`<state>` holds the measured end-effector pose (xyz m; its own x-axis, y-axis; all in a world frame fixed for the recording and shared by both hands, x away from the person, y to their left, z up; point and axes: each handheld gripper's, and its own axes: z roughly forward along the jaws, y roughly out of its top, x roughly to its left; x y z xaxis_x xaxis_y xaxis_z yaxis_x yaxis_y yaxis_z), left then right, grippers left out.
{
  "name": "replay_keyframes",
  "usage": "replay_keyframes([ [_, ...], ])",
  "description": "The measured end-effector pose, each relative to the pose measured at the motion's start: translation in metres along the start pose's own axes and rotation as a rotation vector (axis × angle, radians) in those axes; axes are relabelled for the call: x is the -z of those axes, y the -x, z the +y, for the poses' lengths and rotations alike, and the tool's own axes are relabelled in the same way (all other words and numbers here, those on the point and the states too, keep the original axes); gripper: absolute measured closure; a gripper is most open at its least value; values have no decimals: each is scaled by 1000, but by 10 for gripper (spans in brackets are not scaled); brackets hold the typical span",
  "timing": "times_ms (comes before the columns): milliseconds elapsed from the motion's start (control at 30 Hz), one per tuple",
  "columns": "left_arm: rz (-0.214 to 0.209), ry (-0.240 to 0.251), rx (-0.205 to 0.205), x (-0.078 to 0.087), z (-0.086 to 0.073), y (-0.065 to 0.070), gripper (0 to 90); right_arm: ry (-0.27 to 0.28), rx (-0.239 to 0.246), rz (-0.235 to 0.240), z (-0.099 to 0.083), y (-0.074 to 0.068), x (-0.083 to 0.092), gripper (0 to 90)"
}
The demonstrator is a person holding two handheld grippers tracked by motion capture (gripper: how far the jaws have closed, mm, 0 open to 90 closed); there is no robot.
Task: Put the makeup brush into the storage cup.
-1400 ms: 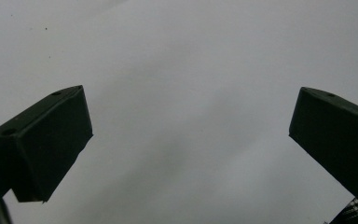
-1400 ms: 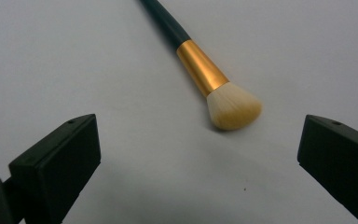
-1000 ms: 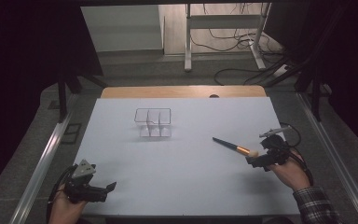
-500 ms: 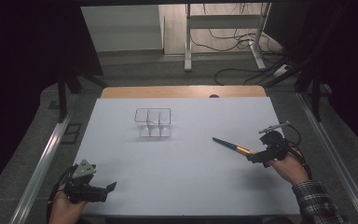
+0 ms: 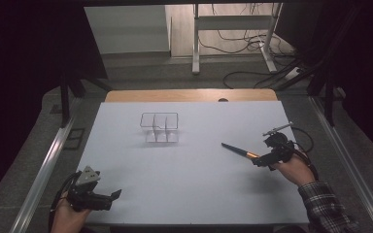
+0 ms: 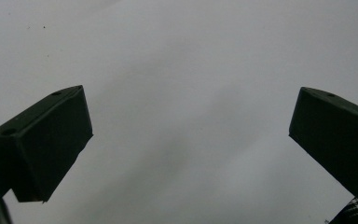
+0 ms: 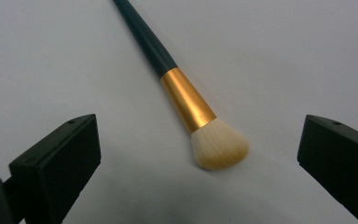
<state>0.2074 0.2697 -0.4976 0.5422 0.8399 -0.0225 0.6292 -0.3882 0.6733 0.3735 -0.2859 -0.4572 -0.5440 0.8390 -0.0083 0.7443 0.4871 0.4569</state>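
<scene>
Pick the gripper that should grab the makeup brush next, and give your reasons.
Right. The right gripper sits at the brush, open, bristle end between its fingers. The left gripper is open at the table's near left corner, far from it.

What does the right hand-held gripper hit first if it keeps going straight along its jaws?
Probably the makeup brush: its pale bristle tip lies between the open jaws of the right hand-held gripper, handle pointing away. Remaining depth is unclear.

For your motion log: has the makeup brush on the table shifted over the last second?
No. The makeup brush lies at the same spot and angle, right of the clear organizer, its bristles between the open right tongs.
</scene>
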Motion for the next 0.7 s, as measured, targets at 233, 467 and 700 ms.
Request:
replay_keyframes([
  [233, 0, -1, -1, 0, 0, 0, 0, -9, 17, -1, 4, -2, -3, 0],
  [467, 0, -1, -2, 0, 0, 0, 0, -18, 24, 1, 9, -3, -6, 0],
  [700, -1, -1, -3, 0, 0, 0, 0, -30, 37, 8, 17, -7, -11, 0],
])
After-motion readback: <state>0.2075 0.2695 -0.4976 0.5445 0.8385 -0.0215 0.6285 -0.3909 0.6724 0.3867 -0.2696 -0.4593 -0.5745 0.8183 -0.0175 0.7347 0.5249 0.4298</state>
